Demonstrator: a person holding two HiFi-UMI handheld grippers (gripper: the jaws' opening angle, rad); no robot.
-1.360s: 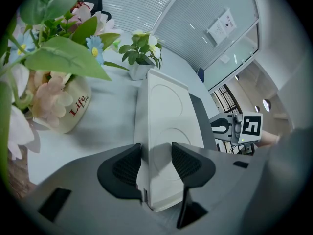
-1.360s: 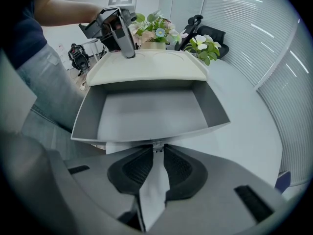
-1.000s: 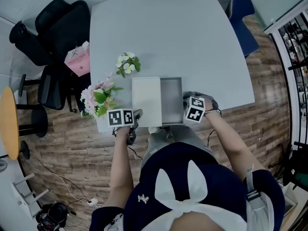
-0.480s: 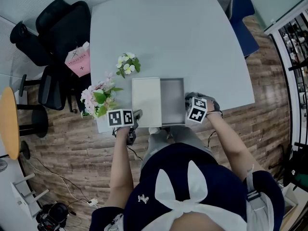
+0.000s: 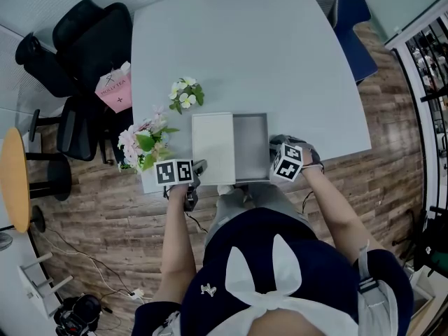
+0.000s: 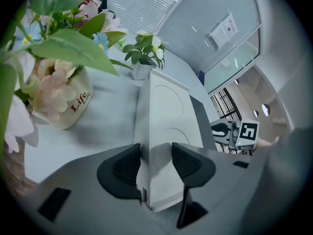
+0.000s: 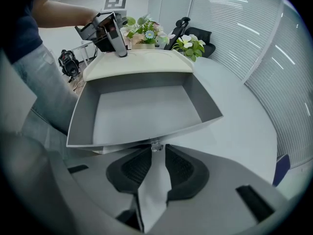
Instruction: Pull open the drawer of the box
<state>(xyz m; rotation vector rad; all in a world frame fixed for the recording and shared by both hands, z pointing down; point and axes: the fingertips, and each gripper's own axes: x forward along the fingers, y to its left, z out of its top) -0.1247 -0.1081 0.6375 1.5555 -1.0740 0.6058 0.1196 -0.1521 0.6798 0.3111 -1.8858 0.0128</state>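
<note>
Fingers (image 6: 128,166) of the left gripper (image 6: 155,163): pinching the near end of the white box (image 6: 164,116), one pad on either side of it, pinning the shell to the surface (image 5: 245,54).

Fingers (image 7: 138,168) of the right gripper (image 7: 155,164): opening at this moment, with the drawer's small knob (image 7: 156,146) in the gap at their tips and neither pad seen pressing on it.

Drawer (image 7: 142,111): grey, empty, slid out to the right of the box, most of its tray clear and only its far end tucked under the shell.

Looks all but done: pull apparently complete, with only letting go of knob and box left.

Relative to the box: knob on the drawer's outer front, well apart from the left fingers, between the right ones' tips.
</note>
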